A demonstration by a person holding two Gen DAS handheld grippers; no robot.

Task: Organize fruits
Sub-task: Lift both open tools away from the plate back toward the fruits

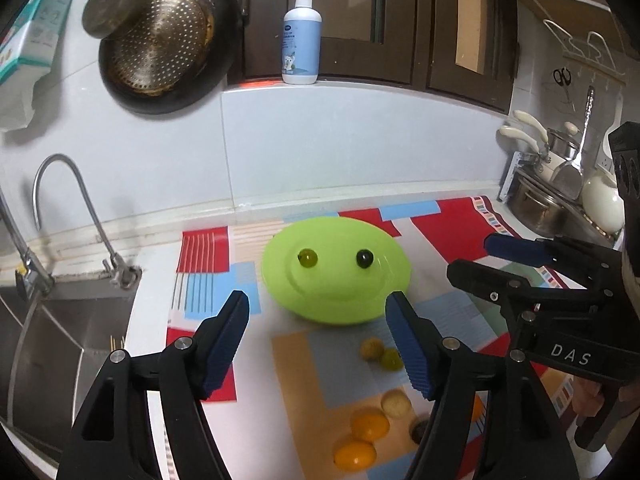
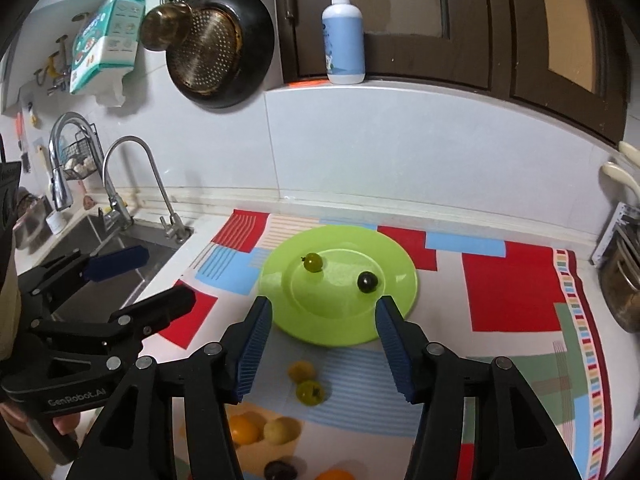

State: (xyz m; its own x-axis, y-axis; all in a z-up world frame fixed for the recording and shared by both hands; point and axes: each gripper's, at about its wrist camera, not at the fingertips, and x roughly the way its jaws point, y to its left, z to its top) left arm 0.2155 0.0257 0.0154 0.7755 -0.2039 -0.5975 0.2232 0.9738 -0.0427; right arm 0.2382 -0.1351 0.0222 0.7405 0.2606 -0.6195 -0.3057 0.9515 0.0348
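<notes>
Both tongs, left [image 1: 316, 314] and right [image 2: 322, 322], are hovering apart and empty. Two fruits are sitting on the plate [image 2: 280, 280]; the yellow fruit [image 2: 310, 392] is waiting on the table, probably next for gathering.

1. I see a patterned mat [image 2: 512, 292] in red, blue and cream covering the countertop's middle.
2. At the countertop's left edge, a steel sink [image 1: 60, 340] sits with a curved faucet [image 1: 76, 200] at its back rim.
3. On the tiled wall hangs a dark pan [image 2: 224, 48] with a perforated strainer [image 2: 204, 52] inside it.
4. A pump bottle [image 1: 302, 36] stands on the ledge before dark cabinet doors [image 2: 500, 28].
5. Pots [image 1: 560, 192] crowd the countertop's right edge.
6. A tissue pack [image 2: 108, 36] hangs at upper left.
</notes>
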